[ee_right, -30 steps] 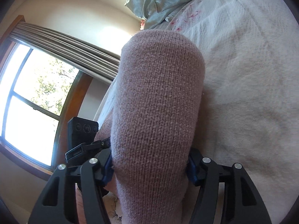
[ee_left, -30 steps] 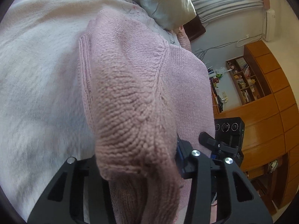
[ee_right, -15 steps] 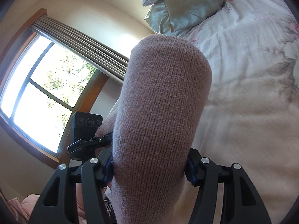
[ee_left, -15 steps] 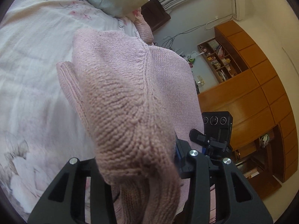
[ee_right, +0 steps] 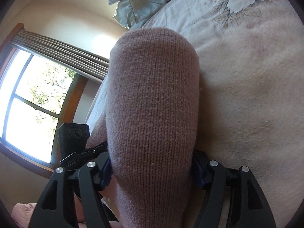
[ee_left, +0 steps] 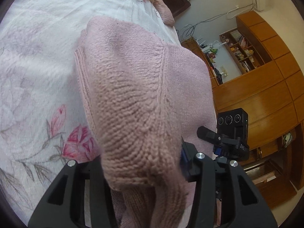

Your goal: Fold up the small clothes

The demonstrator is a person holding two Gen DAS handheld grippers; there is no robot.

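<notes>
Both tools are clenched on the sweater (ee_left: 136,95): left tool (ee_left: 140,169) and right tool (ee_right: 152,171) hold it raised above the bed (ee_left: 38,57). Risk: thick knit slips from either grip, or uneven pull skews the fold.
</notes>
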